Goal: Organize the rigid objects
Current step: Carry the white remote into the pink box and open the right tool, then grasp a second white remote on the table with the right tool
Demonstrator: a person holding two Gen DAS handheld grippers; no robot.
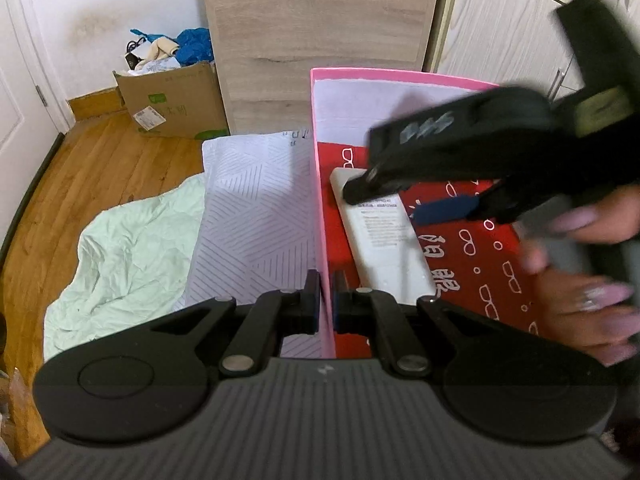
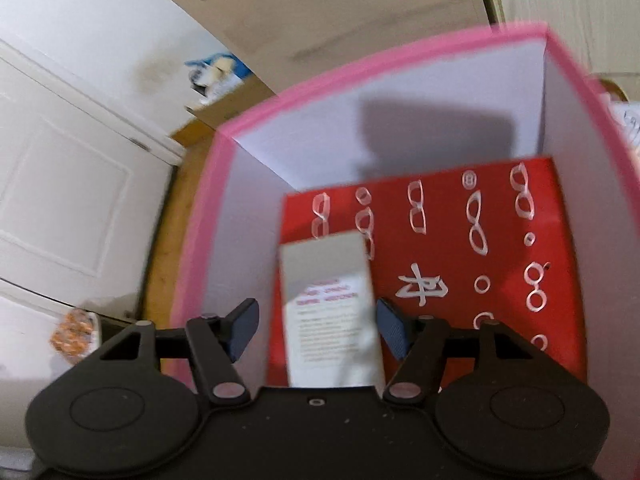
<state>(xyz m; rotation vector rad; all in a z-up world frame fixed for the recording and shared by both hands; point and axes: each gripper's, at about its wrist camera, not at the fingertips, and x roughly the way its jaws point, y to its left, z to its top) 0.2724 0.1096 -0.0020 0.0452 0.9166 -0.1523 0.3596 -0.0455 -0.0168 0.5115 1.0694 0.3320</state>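
Note:
A pink box (image 1: 320, 184) with white inner walls holds a red glasses case (image 1: 480, 248) printed with white spectacles. A white rectangular box (image 1: 380, 236) lies on the red case. My left gripper (image 1: 327, 300) is shut on the pink box's left wall. My right gripper (image 1: 404, 196) reaches into the pink box from the right, its fingers open on either side of the white box. In the right wrist view my right gripper (image 2: 318, 328) is open, the white box (image 2: 332, 312) lies between its pads without clear contact, and the red case (image 2: 480, 260) lies under it inside the pink box (image 2: 200, 248).
A white striped pad (image 1: 256, 216) and a pale green cloth (image 1: 128, 252) lie left of the pink box. A cardboard box (image 1: 172, 100) of clutter stands on the wood floor (image 1: 100, 168) by a wooden cabinet (image 1: 320, 40). A white door (image 2: 60, 184) is at left.

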